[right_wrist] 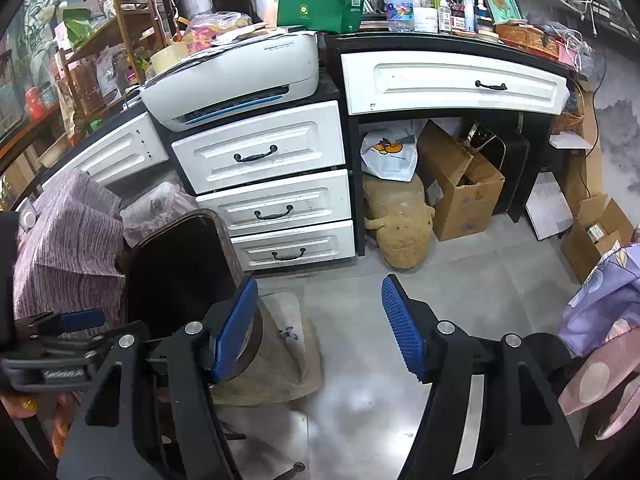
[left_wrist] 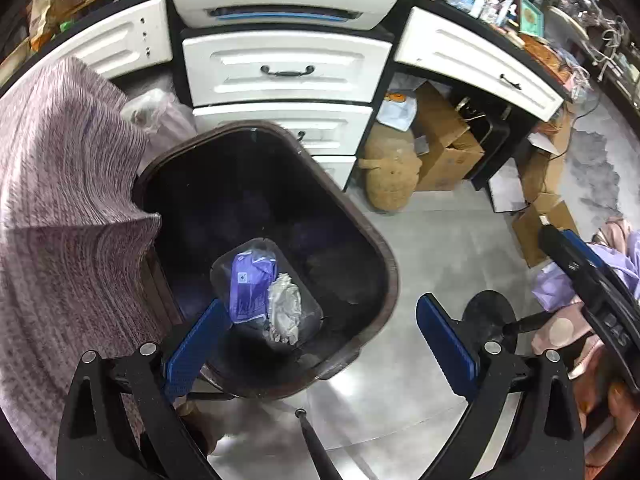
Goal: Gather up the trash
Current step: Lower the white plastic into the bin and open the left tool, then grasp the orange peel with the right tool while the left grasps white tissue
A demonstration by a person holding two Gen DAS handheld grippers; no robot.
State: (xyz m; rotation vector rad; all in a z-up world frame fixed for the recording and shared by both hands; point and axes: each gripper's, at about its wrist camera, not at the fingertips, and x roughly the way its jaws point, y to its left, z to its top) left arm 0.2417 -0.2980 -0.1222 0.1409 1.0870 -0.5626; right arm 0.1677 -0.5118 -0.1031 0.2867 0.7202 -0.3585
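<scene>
Trash (left_wrist: 264, 296) lies at the bottom of the dark bin (left_wrist: 390, 280): a purple wrapper and a crumpled grey wad, resting on what looks like a clear plastic tray. My left gripper (left_wrist: 320, 344) hangs above the bin's near edge with its blue pads spread wide and nothing between them, so I judge that piece delivered. My right gripper (right_wrist: 316, 328) points at bare grey floor (right_wrist: 460, 280) beside the bin, jaws apart and empty too. The desk (right_wrist: 400, 42) above the white drawers (right_wrist: 260, 152) is crowded with bottles and bags, but I cannot tell which of that counts as rubbish, so any further collecting remains undecided.
</scene>
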